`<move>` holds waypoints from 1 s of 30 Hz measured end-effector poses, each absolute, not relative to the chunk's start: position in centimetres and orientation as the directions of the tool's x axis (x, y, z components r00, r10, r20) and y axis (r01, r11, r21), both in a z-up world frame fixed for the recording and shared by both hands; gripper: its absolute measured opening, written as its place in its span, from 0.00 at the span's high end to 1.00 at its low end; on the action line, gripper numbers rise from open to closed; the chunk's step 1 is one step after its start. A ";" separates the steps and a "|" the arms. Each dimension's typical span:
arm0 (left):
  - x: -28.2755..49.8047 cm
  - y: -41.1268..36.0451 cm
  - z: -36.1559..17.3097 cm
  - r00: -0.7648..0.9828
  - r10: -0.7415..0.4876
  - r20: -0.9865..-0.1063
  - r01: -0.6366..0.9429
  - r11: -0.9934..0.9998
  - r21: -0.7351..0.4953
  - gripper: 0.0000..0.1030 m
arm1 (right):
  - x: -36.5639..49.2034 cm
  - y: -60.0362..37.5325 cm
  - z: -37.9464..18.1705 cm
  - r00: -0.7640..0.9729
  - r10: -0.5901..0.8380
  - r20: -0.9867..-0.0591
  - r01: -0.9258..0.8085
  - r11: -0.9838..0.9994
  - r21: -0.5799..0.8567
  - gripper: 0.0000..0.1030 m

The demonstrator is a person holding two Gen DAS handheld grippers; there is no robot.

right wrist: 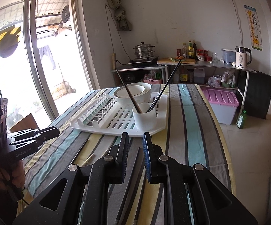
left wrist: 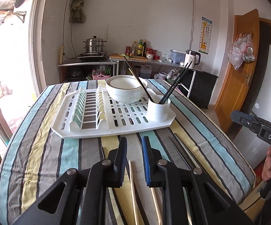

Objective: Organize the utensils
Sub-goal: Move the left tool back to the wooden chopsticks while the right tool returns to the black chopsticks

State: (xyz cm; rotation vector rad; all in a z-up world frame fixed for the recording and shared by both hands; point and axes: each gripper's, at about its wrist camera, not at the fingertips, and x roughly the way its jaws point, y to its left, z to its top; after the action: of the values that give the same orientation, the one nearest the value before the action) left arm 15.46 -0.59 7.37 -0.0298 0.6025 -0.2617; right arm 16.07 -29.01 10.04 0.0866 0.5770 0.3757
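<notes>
A white drying rack (left wrist: 116, 129) (right wrist: 101, 127) sits on the striped tablecloth (left wrist: 47, 146). It holds a white bowl (left wrist: 126, 93) (right wrist: 135, 93) and a white cup (left wrist: 158, 110) (right wrist: 145, 118) with dark chopsticks (left wrist: 174, 84) (right wrist: 163, 88) standing in it. My left gripper (left wrist: 134, 146) hovers before the rack, open by a narrow gap and holding nothing. A wooden chopstick (left wrist: 132, 187) lies on the cloth under it, a second one (left wrist: 156, 202) beside it. My right gripper (right wrist: 136, 146) is likewise open and holding nothing, over two black chopsticks (right wrist: 129, 183) (left wrist: 182, 153) that lie flat.
A counter (right wrist: 206, 62) at the far wall carries a steamer pot (left wrist: 94, 46), bottles and a kettle (right wrist: 242, 57). A pink-lidded box (right wrist: 221, 101) and a green bottle stand on the floor right of the table. A wooden door (left wrist: 238, 65) is at right. A hand (left wrist: 268, 166) holds the right gripper's handle.
</notes>
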 end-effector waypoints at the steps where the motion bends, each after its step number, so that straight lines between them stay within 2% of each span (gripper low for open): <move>1: 15.1 -0.6 7.2 0.791 -0.251 -0.557 0.235 0.967 -0.103 0.83 | 15.7 -28.9 9.8 0.767 0.375 -0.521 -0.324 0.927 0.190 0.85; 15: 11.6 -0.8 4.1 0.750 -0.276 -0.601 0.253 0.959 -0.125 0.83 | 13.6 -28.2 6.9 0.717 0.389 -0.579 -0.329 0.920 0.210 0.85; 30: 16.6 -3.4 1.2 0.658 -0.259 -0.707 0.250 0.961 -0.120 0.83 | 18.0 -26.7 3.5 0.646 0.361 -0.672 -0.320 0.928 0.191 0.85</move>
State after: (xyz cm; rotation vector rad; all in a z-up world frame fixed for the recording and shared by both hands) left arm 16.64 -3.43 1.18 -0.0131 0.8027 -0.2882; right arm 17.99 -26.67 3.55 0.0562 0.7771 0.3882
